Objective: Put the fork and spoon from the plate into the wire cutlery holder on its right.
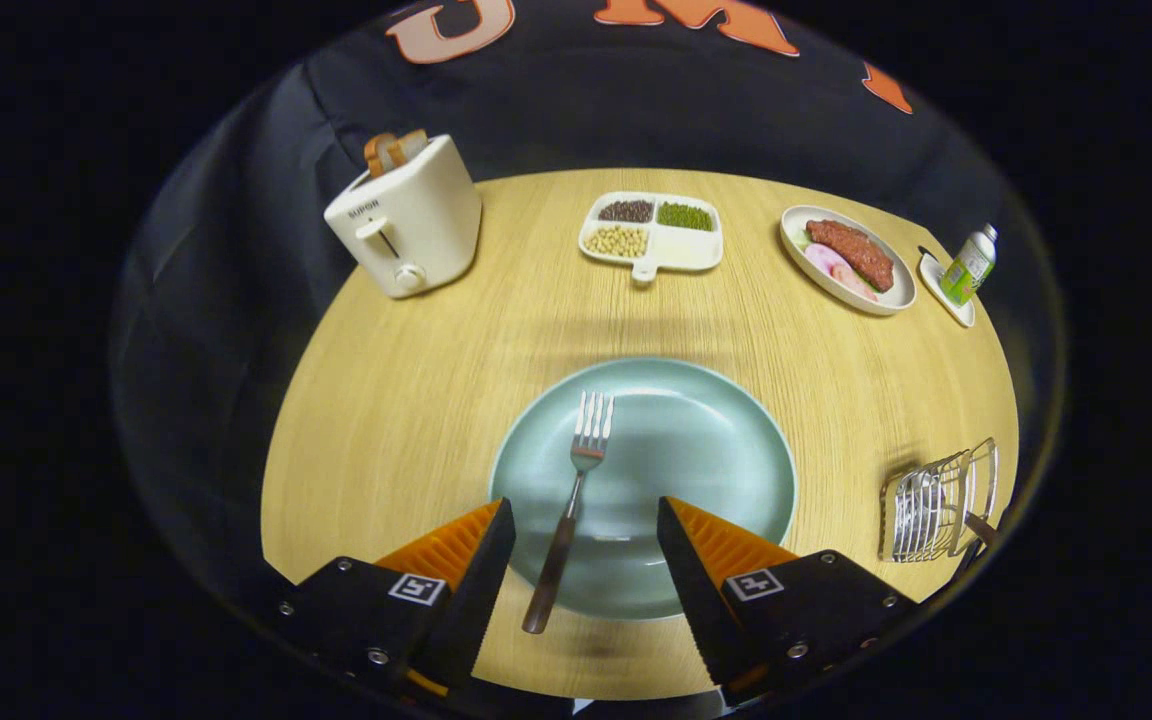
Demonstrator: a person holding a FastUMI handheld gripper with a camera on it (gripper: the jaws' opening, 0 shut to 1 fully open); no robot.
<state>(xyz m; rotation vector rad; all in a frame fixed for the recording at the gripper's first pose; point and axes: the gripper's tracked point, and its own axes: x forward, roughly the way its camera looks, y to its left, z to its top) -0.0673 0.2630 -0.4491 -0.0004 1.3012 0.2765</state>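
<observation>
A pale green plate [706, 450] lies on the round wooden table just ahead of my fingers. A fork [572, 500] with a dark handle lies on it, tines pointing away, its handle running back over the plate's near rim between my two fingers. My gripper [586, 515] is open, hovering above the plate's near edge with a finger on each side of the fork handle, not touching it. The wire cutlery holder [936, 500] stands to the right of the plate near the table's edge, with a dark handle sticking out of it at its right side.
At the back of the table stand a white toaster [406, 220] with bread in it, a divided dish of beans [651, 235], an oval plate of meat [848, 260], and a small green bottle [969, 265] on a tray. Bare wood lies between these and the plate.
</observation>
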